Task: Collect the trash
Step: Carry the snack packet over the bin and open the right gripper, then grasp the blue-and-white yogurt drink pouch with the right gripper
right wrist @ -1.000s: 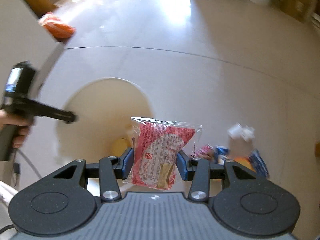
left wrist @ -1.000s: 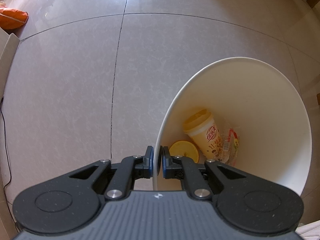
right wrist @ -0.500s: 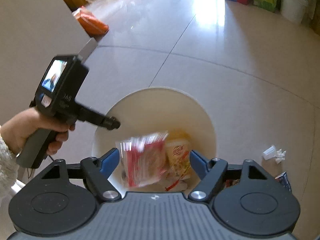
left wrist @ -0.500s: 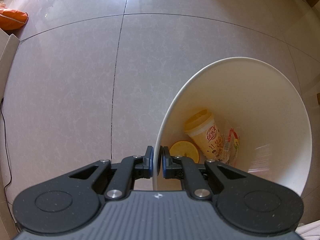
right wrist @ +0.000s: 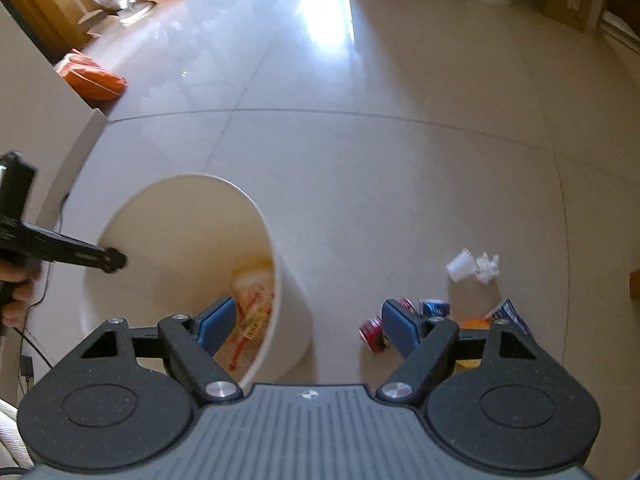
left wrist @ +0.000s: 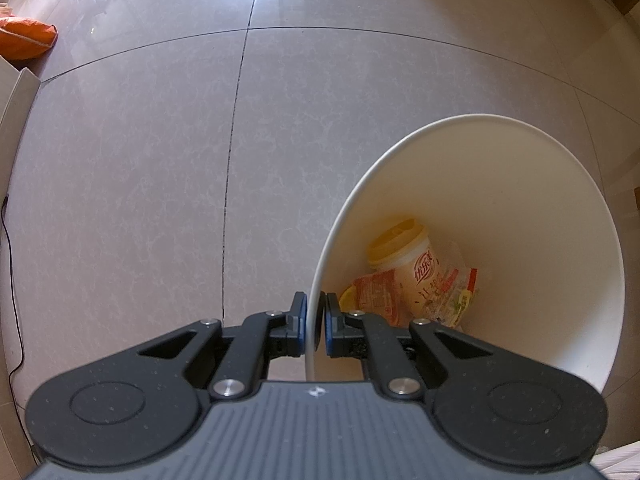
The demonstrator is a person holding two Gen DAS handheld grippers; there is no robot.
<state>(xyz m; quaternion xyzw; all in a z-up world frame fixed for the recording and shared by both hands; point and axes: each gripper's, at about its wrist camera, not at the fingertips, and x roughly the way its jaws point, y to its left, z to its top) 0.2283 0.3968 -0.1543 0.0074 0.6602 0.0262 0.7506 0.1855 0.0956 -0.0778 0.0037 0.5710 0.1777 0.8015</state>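
On glossy tile, left tool point(left wrist: 314, 320) pinches round white bin's point(left wrist: 500, 208) thin rim; right tool point(right wrist: 306, 322) gapes empty.

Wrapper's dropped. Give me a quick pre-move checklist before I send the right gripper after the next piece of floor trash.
1. Right gripper empty, jaws apart: ok.
2. Red wrapper inside the white bin, beside the yellow cup: ok.
3. Left gripper clamped on the bin rim: ok.
4. Floor trash in sight, red can, white paper cup: ok.
5. Bare floor between the bin and the cans: ok.
6. Whether the can is crushed: cannot tell.
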